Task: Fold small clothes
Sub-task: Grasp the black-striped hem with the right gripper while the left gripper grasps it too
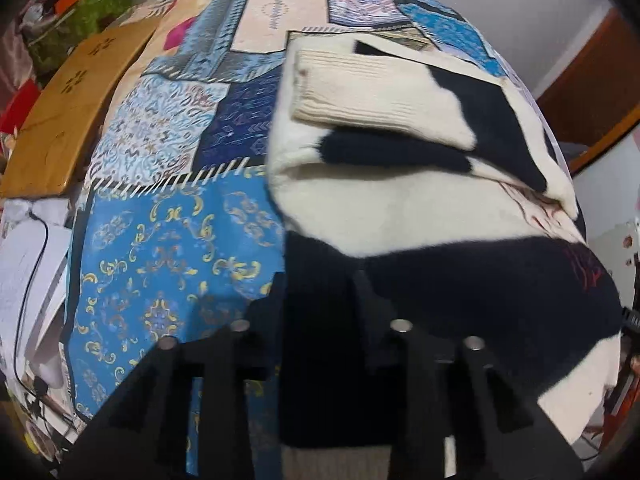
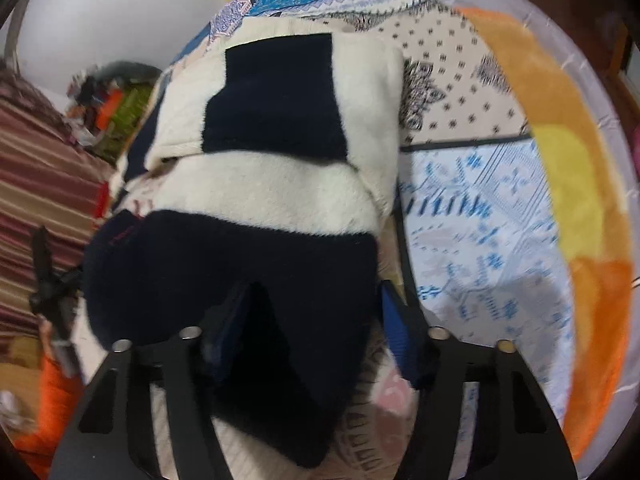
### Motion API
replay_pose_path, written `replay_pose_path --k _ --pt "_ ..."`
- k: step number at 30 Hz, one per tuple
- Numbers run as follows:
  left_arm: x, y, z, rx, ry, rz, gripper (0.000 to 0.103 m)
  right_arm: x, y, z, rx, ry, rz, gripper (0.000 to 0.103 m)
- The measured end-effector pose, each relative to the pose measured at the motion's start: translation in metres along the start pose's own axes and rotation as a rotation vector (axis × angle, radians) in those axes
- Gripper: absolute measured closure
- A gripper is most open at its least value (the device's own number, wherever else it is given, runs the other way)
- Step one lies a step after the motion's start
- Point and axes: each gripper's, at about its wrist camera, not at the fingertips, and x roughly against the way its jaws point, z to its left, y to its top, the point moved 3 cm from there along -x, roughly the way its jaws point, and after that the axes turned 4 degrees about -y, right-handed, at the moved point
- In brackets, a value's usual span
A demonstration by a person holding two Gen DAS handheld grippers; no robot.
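- Left wrist view: the left hand-held gripper (image 1: 320, 300) is clamped on the near dark hem of the black-and-cream sweater (image 1: 400, 216), which lies on the patchwork cloth (image 1: 168, 240) covering the surface.
- Red stitching (image 1: 584, 268) on the sweater's right side is unreadable.
- A ribbed cream sleeve (image 1: 360, 96) is folded across it; a wooden board (image 1: 68, 104) sits far left.
- Right wrist view: the right hand-held gripper (image 2: 316, 320) is clamped on the sweater's (image 2: 280, 184) near dark edge.
- An orange-yellow blanket (image 2: 568, 184) lies right.

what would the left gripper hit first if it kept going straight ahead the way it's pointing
Probably more of the black and cream sweater: the left gripper has the dark hem between its fingers, and the folded sleeve lies further along that line. Depth is unclear.
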Motion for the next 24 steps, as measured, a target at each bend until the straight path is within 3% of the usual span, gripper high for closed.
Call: replay_pose_path --k 6,13,19,20,24 --pt "0.008 0.003 -0.013 -0.045 0.020 -0.016 0.095 0.008 0.002 0.020 0.093 -0.012 -0.005 0.088" --pt "0.039 0.019 -0.019 -0.072 0.049 -0.134 0.096 0.017 0.016 0.043 0.191 -0.055 -0.071 0.090" --pt "0.048 0.038 -0.015 -0.057 0.031 -0.159 0.098 0.026 0.033 0.051 0.222 -0.074 -0.138 0.090" --pt "0.050 0.041 -0.014 -0.049 0.032 -0.169 0.103 0.027 0.036 0.052 0.224 -0.076 -0.143 0.090" --pt "0.062 0.055 -0.010 -0.024 0.026 -0.227 0.103 0.036 0.044 0.058 0.242 -0.092 -0.191 0.090"
